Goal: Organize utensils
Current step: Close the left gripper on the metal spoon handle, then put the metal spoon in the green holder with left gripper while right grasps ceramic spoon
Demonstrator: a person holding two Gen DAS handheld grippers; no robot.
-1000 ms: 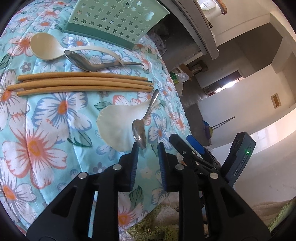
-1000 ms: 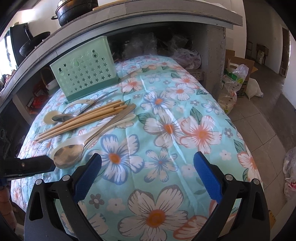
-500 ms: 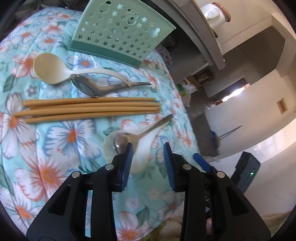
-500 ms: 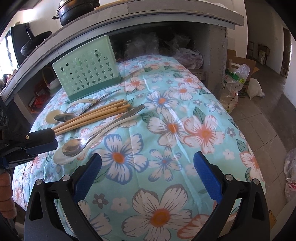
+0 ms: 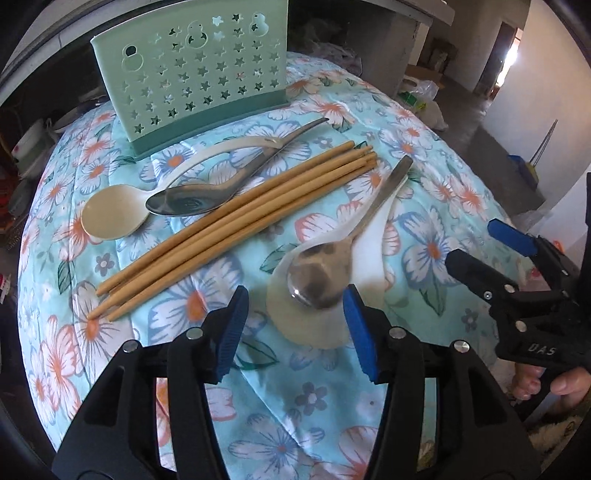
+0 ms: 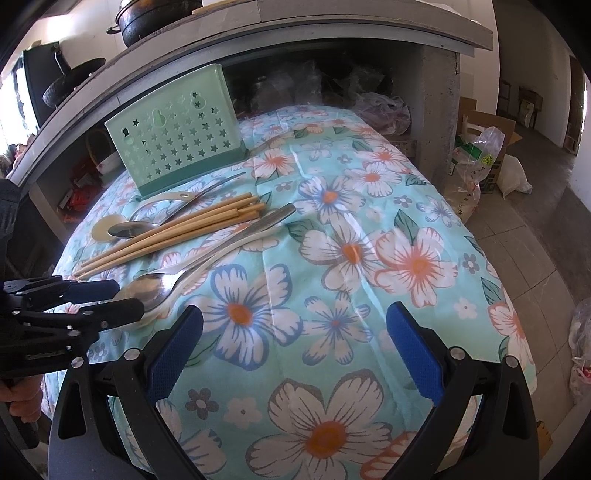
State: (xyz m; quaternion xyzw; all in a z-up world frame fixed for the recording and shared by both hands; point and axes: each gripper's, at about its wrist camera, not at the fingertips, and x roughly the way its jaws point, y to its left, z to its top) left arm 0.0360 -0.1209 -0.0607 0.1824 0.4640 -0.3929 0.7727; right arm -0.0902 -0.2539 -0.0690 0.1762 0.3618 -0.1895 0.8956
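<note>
Both grippers, the left gripper (image 5: 293,317) and the right gripper (image 6: 293,350), have black frames, ribbed blue pads and silver screws.

Right wrist view: grey concrete counter (image 6: 332,22) spans the top of the frame; black pot (image 6: 155,16) sits on it, upper left. Dark recess beneath holds plastic bags (image 6: 384,110). Right side: tiled floor (image 6: 535,236), cardboard box (image 6: 487,129), clear bag (image 6: 476,158). Pale walls; daylight enters through a doorway (image 5: 511,55), upper right of the left wrist view.
</note>
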